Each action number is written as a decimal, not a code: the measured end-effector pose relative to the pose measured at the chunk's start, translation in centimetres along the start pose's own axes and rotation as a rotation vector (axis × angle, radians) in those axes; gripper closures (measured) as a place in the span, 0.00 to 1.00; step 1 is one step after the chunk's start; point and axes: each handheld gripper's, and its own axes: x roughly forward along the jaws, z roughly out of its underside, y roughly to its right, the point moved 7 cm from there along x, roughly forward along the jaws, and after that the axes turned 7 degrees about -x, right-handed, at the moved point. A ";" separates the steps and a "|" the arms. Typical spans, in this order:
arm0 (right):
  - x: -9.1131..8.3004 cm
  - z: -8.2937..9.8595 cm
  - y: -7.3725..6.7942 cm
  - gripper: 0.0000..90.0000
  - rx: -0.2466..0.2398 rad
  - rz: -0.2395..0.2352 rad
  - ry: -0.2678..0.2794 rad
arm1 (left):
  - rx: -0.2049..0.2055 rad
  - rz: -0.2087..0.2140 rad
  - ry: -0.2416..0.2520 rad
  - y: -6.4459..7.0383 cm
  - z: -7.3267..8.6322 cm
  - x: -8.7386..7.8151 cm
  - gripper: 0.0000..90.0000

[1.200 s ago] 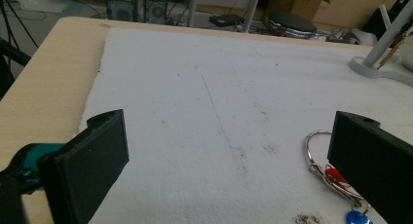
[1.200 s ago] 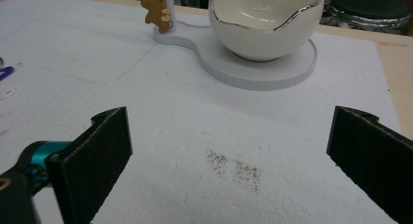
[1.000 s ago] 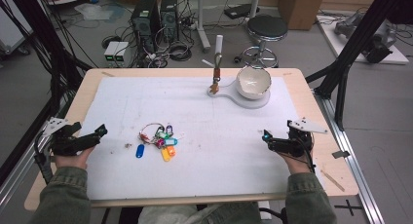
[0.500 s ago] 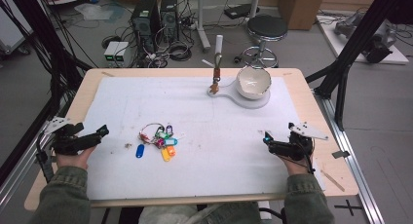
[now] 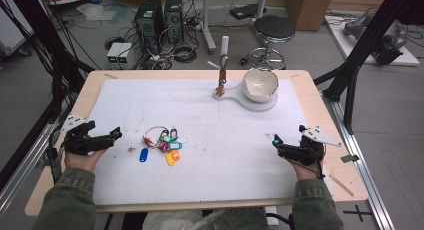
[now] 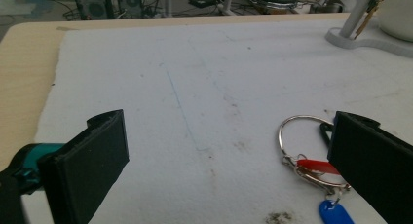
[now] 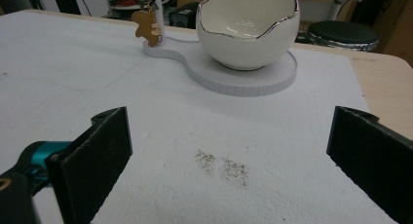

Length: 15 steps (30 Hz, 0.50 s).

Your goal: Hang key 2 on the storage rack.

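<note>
White felt mat (image 5: 210,155) over a wooden table (image 5: 320,97), computer towers and a black stool (image 5: 271,27) on the floor beyond. Left gripper (image 5: 116,135) resting at the mat's left edge, jaws spread wide, nothing between them. Right gripper (image 5: 276,142) low near the right edge, jaws equally wide, empty. Bunch of keys with coloured tags (image 5: 164,144) lying on the mat near the left gripper. White egg-shaped bowl (image 5: 260,85) on a white stand (image 5: 250,101) at the far side, gold bear charm (image 7: 147,27) hanging from its post.
</note>
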 end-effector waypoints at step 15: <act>-0.2 0.0 0.1 0.02 0.005 0.000 0.002 | 0.041 0.043 -0.048 2.0 -0.4 1.1 0.02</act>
